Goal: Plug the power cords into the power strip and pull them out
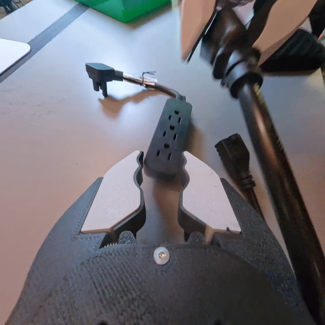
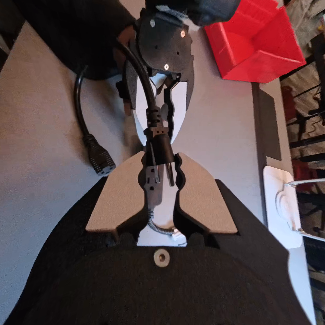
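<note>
Power strip (image 1: 168, 133) lies flat on the table (image 1: 52, 140) near the middle of your reach, outlets facing up. Working left to right in the left wrist view, its own flat plug (image 1: 100, 73) rests unplugged on the table at the end of a short braided lead (image 1: 163, 90). That suits a practice run where nothing needs to be live. Your left claw (image 1: 161, 158) brackets the near end of the strip with its fingers closed against both sides. I judge this is a bracing hold, so the strip will not slide or lift when a plug goes in or comes out. Just right of the strip, the socket end (image 1: 232, 149) of the power cord (image 1: 274, 158) lies loose on the table, out of the way. Farther right and above, your right claw (image 2: 160, 156) is clamped on the cord's plug (image 2: 161, 147). The prongs (image 2: 169, 173) point down over the strip and are not yet in any slot. That grip on the plug body gives you a straight push. By count you have one strip with three outlets, all of them empty. There is one power cord in view with two ends, one lead plug and two claws. A green box (image 1: 126, 10) and a red box (image 2: 255, 44) sit beyond the work, well apart from it.
</note>
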Demonstrator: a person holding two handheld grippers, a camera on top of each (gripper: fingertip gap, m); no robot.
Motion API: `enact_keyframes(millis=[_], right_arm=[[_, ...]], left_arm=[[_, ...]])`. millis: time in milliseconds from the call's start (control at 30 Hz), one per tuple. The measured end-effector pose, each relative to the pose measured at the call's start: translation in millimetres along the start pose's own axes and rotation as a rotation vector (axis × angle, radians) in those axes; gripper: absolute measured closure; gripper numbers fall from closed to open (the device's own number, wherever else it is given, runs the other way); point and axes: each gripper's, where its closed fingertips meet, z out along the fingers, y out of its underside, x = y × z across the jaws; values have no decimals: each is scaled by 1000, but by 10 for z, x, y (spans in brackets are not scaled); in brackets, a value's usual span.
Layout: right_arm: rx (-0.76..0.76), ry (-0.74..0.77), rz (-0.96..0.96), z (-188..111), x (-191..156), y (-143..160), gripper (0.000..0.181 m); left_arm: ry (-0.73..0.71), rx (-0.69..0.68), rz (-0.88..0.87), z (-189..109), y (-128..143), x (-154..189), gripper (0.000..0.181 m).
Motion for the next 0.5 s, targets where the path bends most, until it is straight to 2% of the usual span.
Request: enact_keyframes(millis=[133,300,400,467,500], right_arm=[[6,90,-37,-484,139,-221,151],[-25,196,-46,-1171,260,-324,152],[-52,306,-15,-1685,445,-275,151],[-93,405,13,-2073,641,-164,151],[-116,459,33,-2273,752,-87,151]], left_arm=[[-61,92,-21,-133,-157,-122,141],[-180,217,-4,-350,-334,-317,157],[-220,248,1,-442,-357,-393,170],[-231,250,6,-471,-346,-414,181],[-234,249,4,-475,-343,-420,181]])
